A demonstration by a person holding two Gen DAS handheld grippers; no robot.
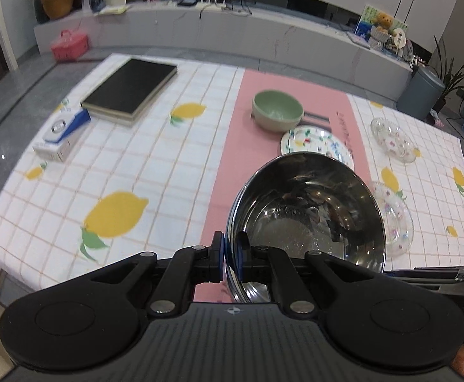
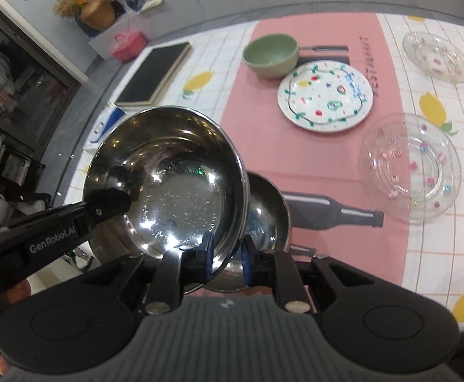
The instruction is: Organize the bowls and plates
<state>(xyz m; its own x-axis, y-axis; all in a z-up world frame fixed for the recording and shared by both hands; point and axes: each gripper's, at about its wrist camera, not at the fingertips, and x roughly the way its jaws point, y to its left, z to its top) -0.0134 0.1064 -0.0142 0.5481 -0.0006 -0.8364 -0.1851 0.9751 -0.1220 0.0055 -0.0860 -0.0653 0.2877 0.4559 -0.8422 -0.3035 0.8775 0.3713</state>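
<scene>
The worktop [image 1: 168,165], under a lemon-print check cloth, is carrying a pink runner [image 2: 327,165] down its middle. A black board [image 1: 130,89] is lying at 10 o'clock in the left wrist view, with a white and blue box [image 1: 61,133] just beside its near corner.

The top bowl [image 2: 168,175], steel, is being held tilted above the near end of the runner, its mouth facing the cameras. A lower bowl [image 2: 268,210], also steel, is sitting just behind it at 3 o'clock, partly covered.

In the right wrist view a patterned plate [image 2: 326,95] is resting on the runner at 1 o'clock. The green bowl [image 2: 270,54] is standing just beside it at its 10 o'clock. One glass plate [image 2: 410,165] is lying at 3 o'clock across the runner's edge; a second glass plate [image 2: 435,57] is lying well apart at 2 o'clock on the cloth.

The left gripper [image 1: 230,254] is pinching the top bowl's rim, its fingers nearly together. The right gripper [image 2: 227,258] is keeping its fingers narrow, with the top bowl's wall running between them. Whether the lower bowl's rim is also caught there cannot be told.
</scene>
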